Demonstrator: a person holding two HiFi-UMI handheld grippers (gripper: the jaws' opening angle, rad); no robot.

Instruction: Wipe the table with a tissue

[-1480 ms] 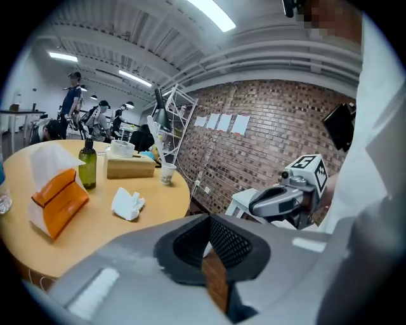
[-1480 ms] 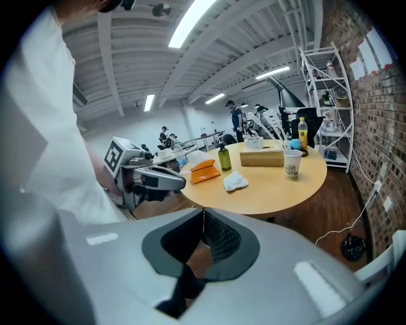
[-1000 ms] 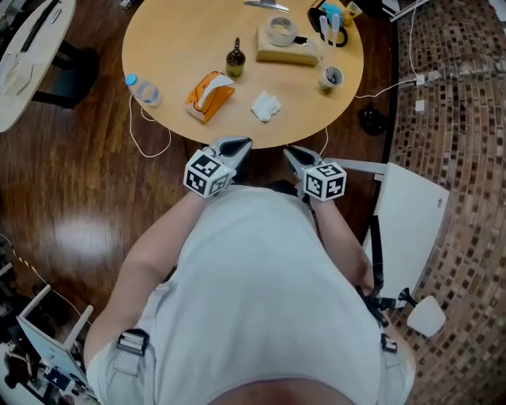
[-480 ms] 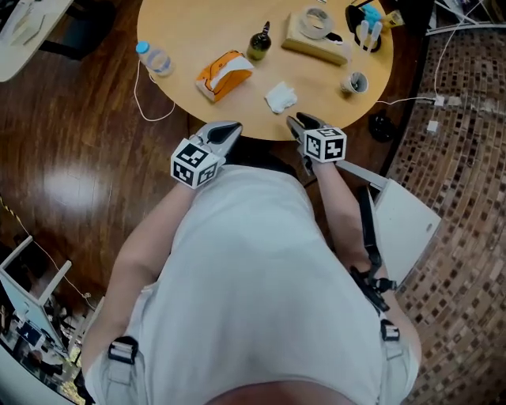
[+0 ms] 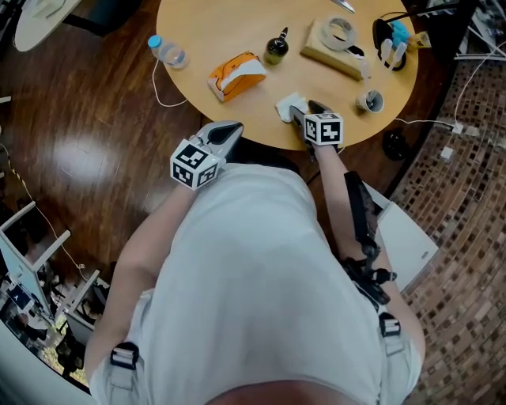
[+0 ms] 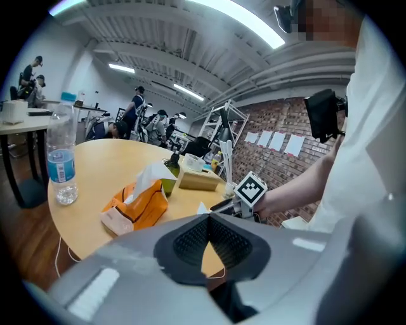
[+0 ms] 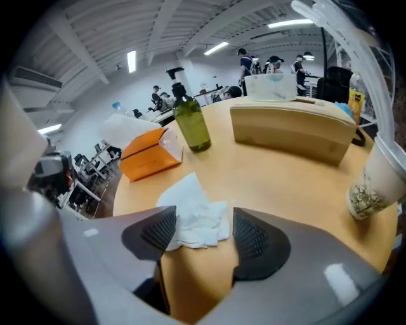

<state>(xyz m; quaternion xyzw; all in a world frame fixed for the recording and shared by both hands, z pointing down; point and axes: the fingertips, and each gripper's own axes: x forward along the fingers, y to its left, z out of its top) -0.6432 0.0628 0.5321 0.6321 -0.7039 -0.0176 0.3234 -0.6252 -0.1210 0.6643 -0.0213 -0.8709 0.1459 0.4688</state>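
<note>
Right hand-held gripper (image 7: 203, 221) is opening, jaws astride the crumpled tissue (image 7: 190, 204).

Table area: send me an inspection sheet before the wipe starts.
Surface: round wooden table, no spill seen.
Job's things: crumpled tissue near the front edge; orange tissue pack behind it.
Clutter: water bottle, green bottle, wooden box with tape roll on top, paper cup.
Grippers: right tool jaws opening either side of the tissue, not pressing it; left tool shut, empty, short of the table edge.
Cables: white cable hangs by the water bottle; second white cable runs off the right side.
Surroundings: wood floor; people at far tables.
</note>
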